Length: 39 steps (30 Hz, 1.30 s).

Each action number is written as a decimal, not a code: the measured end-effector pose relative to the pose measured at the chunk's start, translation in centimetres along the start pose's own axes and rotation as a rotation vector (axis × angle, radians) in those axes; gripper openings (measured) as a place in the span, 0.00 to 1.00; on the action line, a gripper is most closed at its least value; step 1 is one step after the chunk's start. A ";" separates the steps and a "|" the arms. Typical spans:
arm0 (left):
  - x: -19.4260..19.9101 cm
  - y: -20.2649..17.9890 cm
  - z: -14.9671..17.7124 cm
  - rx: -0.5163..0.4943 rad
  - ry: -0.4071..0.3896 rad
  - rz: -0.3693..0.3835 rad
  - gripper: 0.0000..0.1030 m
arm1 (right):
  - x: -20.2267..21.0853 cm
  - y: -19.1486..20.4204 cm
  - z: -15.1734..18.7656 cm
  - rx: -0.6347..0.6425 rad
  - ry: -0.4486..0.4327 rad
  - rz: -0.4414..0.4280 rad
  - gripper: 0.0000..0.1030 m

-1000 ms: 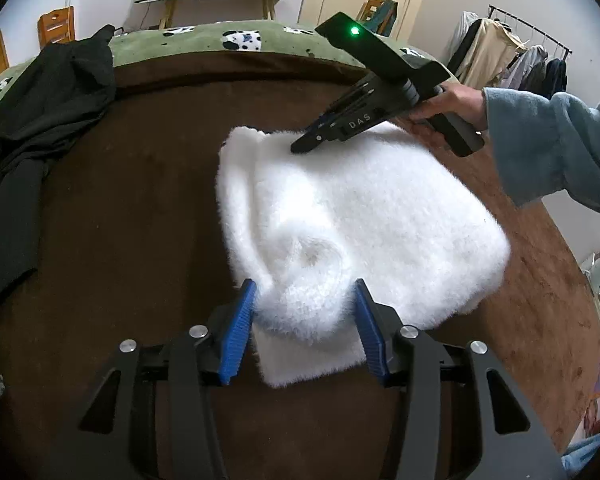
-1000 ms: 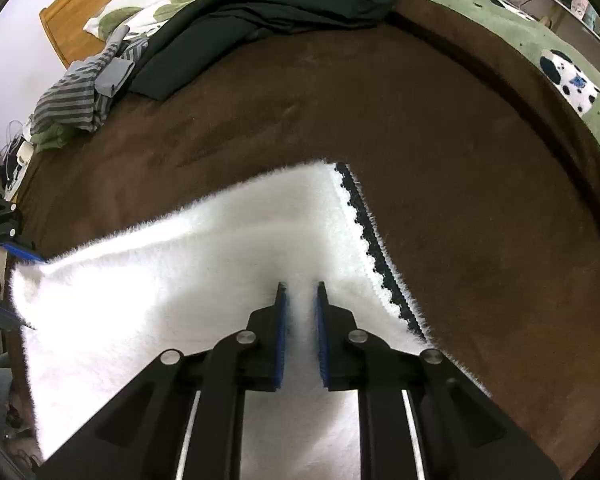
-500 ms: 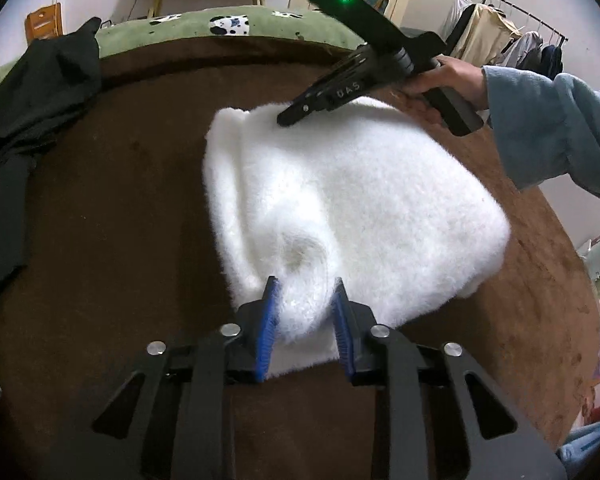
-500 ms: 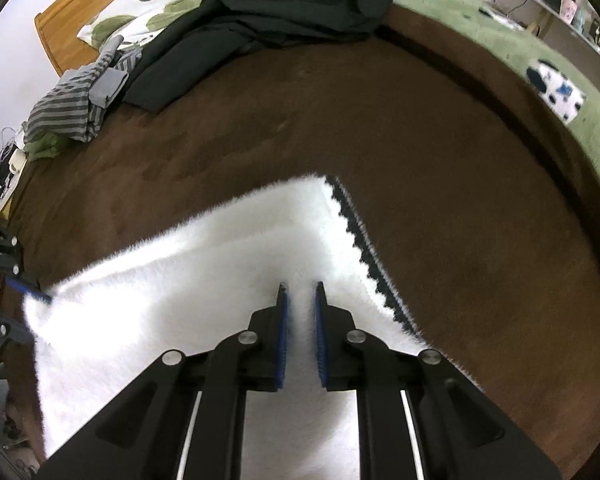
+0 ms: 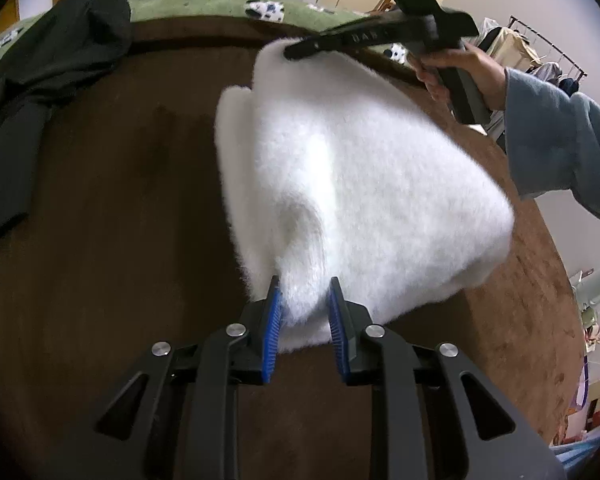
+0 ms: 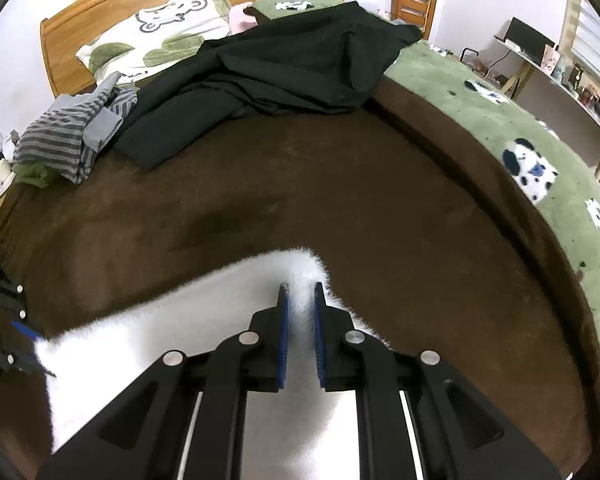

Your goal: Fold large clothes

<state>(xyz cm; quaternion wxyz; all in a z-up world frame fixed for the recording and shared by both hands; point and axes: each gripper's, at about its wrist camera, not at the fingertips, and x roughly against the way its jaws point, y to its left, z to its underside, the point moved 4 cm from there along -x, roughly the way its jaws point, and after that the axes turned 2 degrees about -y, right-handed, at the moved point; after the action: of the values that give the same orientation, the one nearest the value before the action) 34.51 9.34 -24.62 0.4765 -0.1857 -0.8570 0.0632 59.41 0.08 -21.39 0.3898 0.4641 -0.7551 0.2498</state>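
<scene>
at the far left of the left wrist view a black garment (image 5: 40, 92) is seen heaped on the bed (image 5: 112, 208), well apart from the work. toward the middle the white fluffy garment (image 5: 360, 184) is found, partly folded and lifted off the brown bed cover along its gripped edges. its near corner is pinched by the left gripper (image 5: 305, 312); those fingers (image 5: 271, 328) have just been closing and are now narrowed onto a thick wad of pile, which bulges out between them. further right, the far corner is held by the right gripper (image 5: 300, 46), its fingers nearly fully shut on the fabric, as confirmed in the right wrist view (image 6: 300, 320). the person's hand (image 5: 460, 68) and blue sleeve (image 5: 560, 152) are seen at the right edge. the garment is judged light, very soft and limp, bulky when doubled, with a slippery long pile, so sagging between the two grips is expected. hold is best taken at corners or hem edges with all layers gathered in, deep past the fluff, since a shallow pinch on pile alone may slide off.
</scene>
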 end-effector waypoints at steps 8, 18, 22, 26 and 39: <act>-1.4 1.6 2.0 0.055 0.008 0.006 0.25 | -5.8 0.1 1.1 -0.060 0.084 -0.041 0.12; -2.0 1.2 2.3 0.047 0.000 -0.019 0.28 | -7.1 -0.1 1.6 -0.085 0.125 -0.053 0.22; -1.9 0.9 2.0 0.045 0.006 -0.023 0.28 | -7.0 -0.2 1.6 -0.064 0.126 -0.025 0.32; -1.7 0.7 1.7 0.042 0.015 -0.040 0.36 | -6.3 -1.1 1.8 -0.090 0.112 0.012 0.63; 1.7 0.8 -1.0 0.069 -0.006 -0.123 0.94 | 2.5 -2.6 1.4 -0.147 -0.044 0.108 0.93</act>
<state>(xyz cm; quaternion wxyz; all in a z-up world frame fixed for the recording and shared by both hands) 34.77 10.59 -22.98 0.4831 -0.1159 -0.8655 0.0637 60.63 -3.38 -20.12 0.3922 0.3981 -0.8038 0.2040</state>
